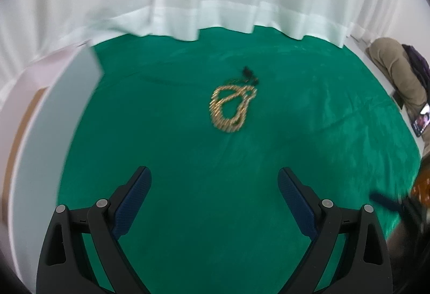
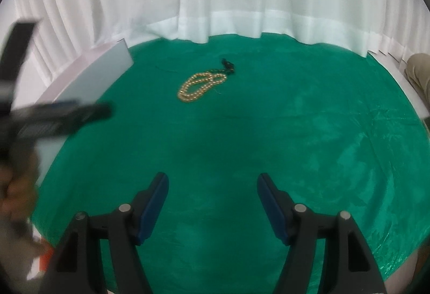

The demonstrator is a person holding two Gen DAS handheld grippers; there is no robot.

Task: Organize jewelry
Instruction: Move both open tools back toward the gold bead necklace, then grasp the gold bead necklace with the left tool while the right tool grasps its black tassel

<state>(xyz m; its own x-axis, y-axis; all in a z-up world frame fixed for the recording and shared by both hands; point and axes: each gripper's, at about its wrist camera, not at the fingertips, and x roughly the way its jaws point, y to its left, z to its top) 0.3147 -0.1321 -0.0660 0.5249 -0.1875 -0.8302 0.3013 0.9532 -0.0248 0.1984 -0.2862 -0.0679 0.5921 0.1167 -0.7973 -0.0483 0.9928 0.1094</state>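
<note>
Both jaws spread wide, holding nothing, above the green cloth [image 1: 188, 213].

Your left gripper [image 1: 215, 186] and right gripper [image 2: 212, 187] are well short of the gold bead necklace [image 1: 231, 110], coiled mid-cloth; approach low, pinch several strands together, then lift toward the white box [image 1: 40, 132].

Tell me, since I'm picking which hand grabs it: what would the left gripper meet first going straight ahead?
Likely the gold bead necklace on the green cloth; the open left gripper points about at it, depth unclear.

Soft even light; no glare; motion blur esp. at left edges; fisheye bend w/ dark corners.
</note>
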